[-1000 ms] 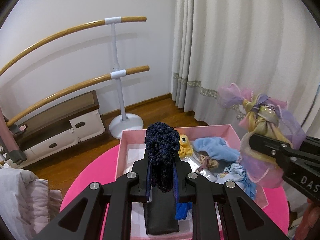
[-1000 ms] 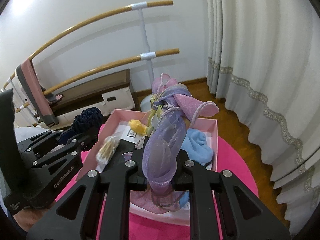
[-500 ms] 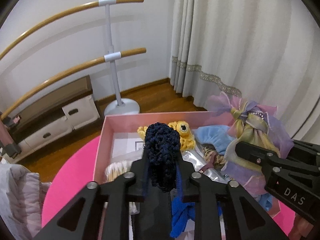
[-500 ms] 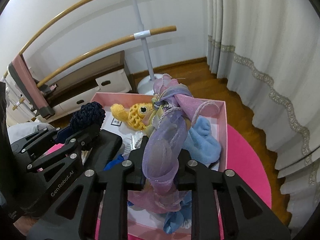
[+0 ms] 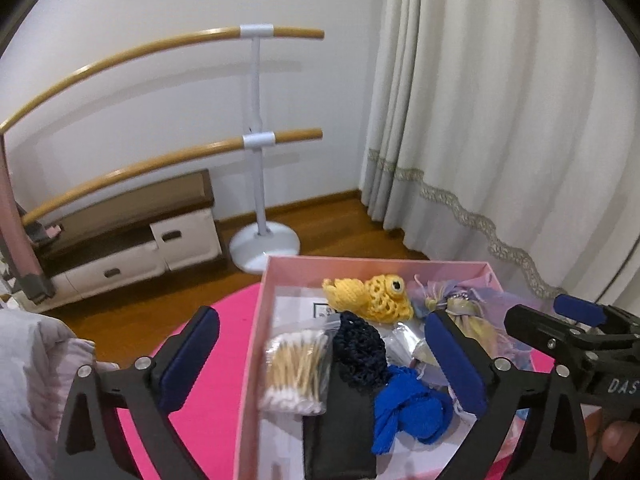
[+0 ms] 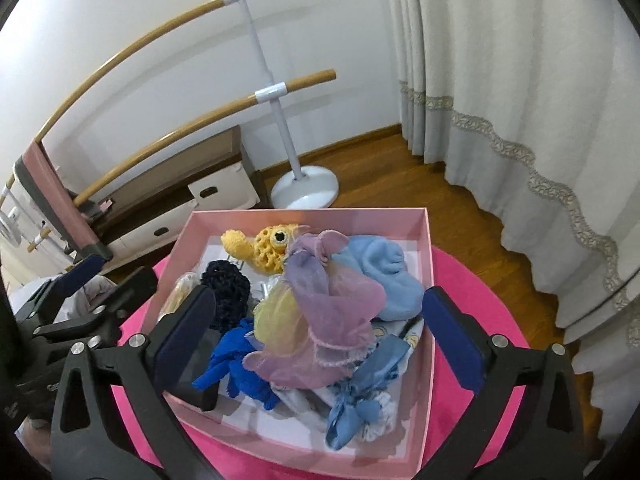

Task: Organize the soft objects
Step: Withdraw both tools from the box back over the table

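Right wrist view: both grippers' jaws gape wide, empty; the lilac organza bow (image 6: 320,312) in the pink box (image 6: 424,360) looks light, floppy—best pinched at its knot.

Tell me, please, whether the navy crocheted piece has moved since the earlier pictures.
Yes. The navy crocheted piece was pinched in the left hand-held gripper above the pink box; now it lies inside the box, beside the cotton swabs, the jaws wide open.

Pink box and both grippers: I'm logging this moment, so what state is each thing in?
Left gripper: open, empty.
Right gripper: open, empty.
Pink box: lidless, crowded.
Navy crochet piece: lying in box.
Lilac organza bow: resting on top of the pile.
Cotton swab bag: lying in box.
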